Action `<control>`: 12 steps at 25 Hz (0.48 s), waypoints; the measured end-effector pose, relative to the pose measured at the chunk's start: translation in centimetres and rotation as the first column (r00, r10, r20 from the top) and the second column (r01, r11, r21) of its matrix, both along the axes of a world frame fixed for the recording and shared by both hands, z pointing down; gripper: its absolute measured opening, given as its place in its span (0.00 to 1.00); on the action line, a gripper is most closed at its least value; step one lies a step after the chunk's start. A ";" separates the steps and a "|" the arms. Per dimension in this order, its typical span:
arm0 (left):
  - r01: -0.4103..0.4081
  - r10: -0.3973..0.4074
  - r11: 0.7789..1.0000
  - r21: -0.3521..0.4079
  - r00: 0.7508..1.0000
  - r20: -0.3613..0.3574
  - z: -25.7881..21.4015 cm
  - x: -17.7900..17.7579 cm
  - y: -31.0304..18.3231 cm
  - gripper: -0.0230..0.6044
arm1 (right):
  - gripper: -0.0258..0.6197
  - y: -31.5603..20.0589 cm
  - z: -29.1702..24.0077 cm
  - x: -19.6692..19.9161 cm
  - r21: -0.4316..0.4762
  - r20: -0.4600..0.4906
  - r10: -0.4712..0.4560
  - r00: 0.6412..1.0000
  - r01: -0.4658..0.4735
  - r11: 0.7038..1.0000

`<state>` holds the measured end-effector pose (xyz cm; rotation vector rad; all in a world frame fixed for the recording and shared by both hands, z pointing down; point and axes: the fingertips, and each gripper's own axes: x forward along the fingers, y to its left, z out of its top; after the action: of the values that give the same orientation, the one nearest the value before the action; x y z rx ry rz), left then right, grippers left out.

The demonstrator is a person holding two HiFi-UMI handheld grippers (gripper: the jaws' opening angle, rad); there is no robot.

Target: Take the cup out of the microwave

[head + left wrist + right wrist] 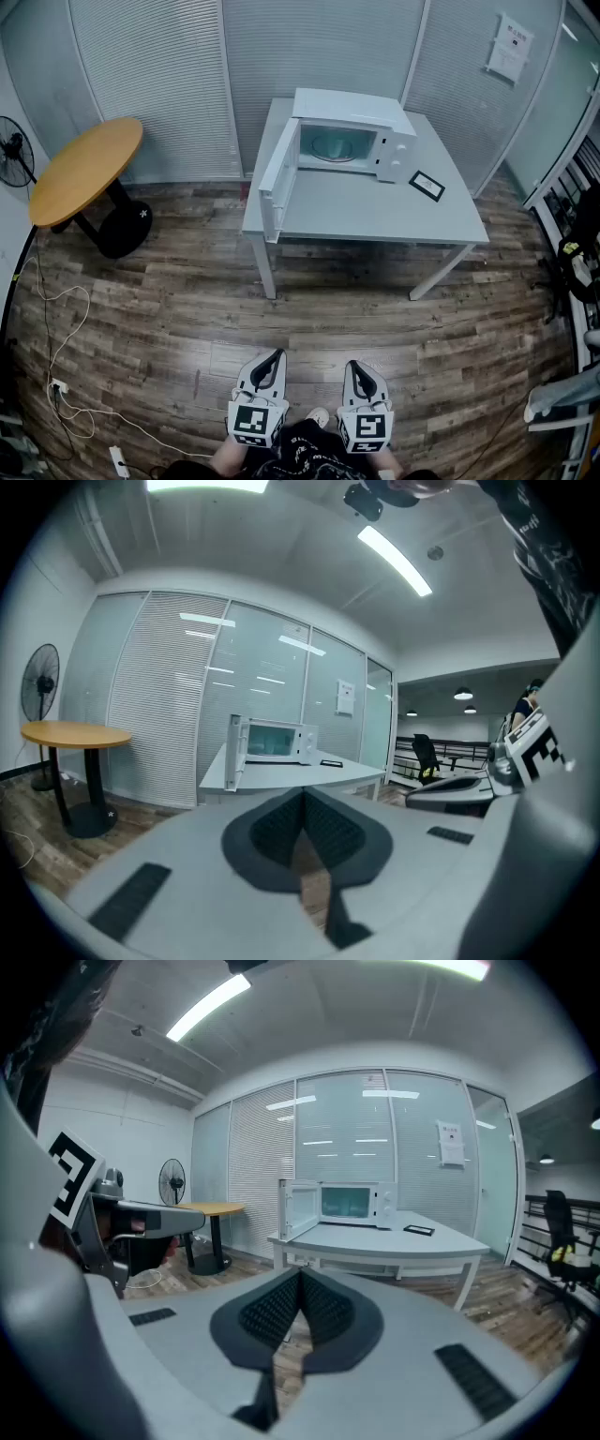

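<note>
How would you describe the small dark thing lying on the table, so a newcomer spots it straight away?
Find the grey table by the glass wall, with a white microwave standing on it, door open. Just right of the microwave in the head view lies a small flat black rectangle. It is the only dark, flat thing on that tabletop.

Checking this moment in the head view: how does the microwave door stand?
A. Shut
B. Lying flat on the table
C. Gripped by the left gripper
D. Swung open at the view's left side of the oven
D: the microwave on the grey table has its door hinged outward on that side, leaving the cavity exposed.
</note>
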<state>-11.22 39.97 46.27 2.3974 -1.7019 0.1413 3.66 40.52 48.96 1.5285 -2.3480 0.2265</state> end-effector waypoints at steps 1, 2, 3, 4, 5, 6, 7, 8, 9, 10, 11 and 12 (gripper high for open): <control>0.008 -0.008 1.000 -0.001 1.000 0.004 0.0 0.1 -0.1 0.05 | 0.04 -0.1 0.0 0.1 0.001 -0.001 -0.006 1.000 0.006 1.000; 0.014 -0.014 1.000 -0.002 1.000 0.008 -0.1 0.3 -0.2 0.05 | 0.04 -0.1 0.1 0.3 0.001 -0.003 -0.011 1.000 0.011 1.000; 0.015 -0.015 1.000 -0.001 1.000 0.010 -0.1 0.5 -0.2 0.05 | 0.04 -0.2 0.1 0.4 0.001 -0.004 -0.016 1.000 0.016 1.000; 0.012 -0.012 1.000 0.001 1.000 0.010 0.0 0.8 -0.2 0.05 | 0.04 -0.1 0.1 0.6 0.001 -0.005 -0.020 1.000 0.020 1.000; 0.009 -0.009 1.000 0.003 1.000 0.008 0.1 1.2 -0.1 0.05 | 0.04 -0.1 0.1 0.7 0.002 -0.006 -0.023 1.000 0.023 1.000; 0.009 -0.009 1.000 0.004 1.000 0.008 0.2 1.4 -0.1 0.05 | 0.04 -0.1 0.0 0.9 0.004 -0.007 -0.025 1.000 0.025 1.000; 0.012 -0.012 1.000 0.004 1.000 0.007 0.3 1.6 -0.1 0.05 | 0.04 -0.1 -0.1 1.0 0.008 -0.009 -0.029 1.000 0.029 1.000; 0.017 -0.017 1.000 0.005 1.000 0.006 0.3 1.8 -0.2 0.05 | 0.04 -0.2 -0.1 1.1 0.013 -0.010 -0.033 0.999 0.033 0.999; 0.022 -0.022 1.000 0.006 1.000 0.004 0.3 2.0 -0.2 0.05 | 0.04 -0.3 -0.2 1.3 0.017 -0.009 -0.038 0.999 0.038 0.999; 0.025 -0.025 1.000 0.008 1.000 0.003 0.3 2.2 -0.3 0.05 | 0.04 -0.4 -0.3 1.5 0.022 -0.006 -0.043 0.999 0.044 0.999; 0.026 -0.026 1.000 0.010 1.000 0.003 0.2 2.5 -0.3 0.05 | 0.04 -0.4 -0.3 1.7 0.027 0.001 -0.049 0.999 0.049 0.998; 0.029 -0.029 1.000 0.011 1.000 0.005 0.2 2.8 -0.4 0.05 | 0.04 -0.5 -0.4 1.9 0.033 0.009 -0.054 0.999 0.053 0.998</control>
<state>-8.42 39.61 46.44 2.3809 -1.7433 0.1336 5.55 40.05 48.56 1.4799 -2.4077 0.1841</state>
